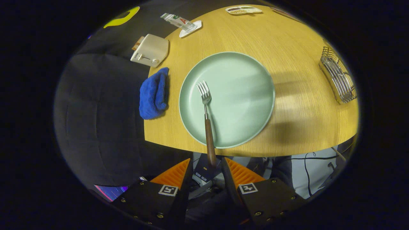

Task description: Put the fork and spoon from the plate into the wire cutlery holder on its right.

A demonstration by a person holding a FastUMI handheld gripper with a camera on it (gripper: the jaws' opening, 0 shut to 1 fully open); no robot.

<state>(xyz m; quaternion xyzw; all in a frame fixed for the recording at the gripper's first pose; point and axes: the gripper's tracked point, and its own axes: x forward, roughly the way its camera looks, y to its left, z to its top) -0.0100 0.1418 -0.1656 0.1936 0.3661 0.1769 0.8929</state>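
Tool (207, 166) fingers stand apart, the fork (207, 121) handle's end between them, untouched.

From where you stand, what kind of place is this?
Probably a staged dining table: a plate with a fork, a toaster and a wire cutlery holder. The hand-held gripper is open, the fork handle between its fingers.

Mount: on the gripper (207, 166), looking forward along its parted fingers.
Facing: down and ahead from off the near edge of the surface (297, 105).
Nearness: close to the plate (243, 92).
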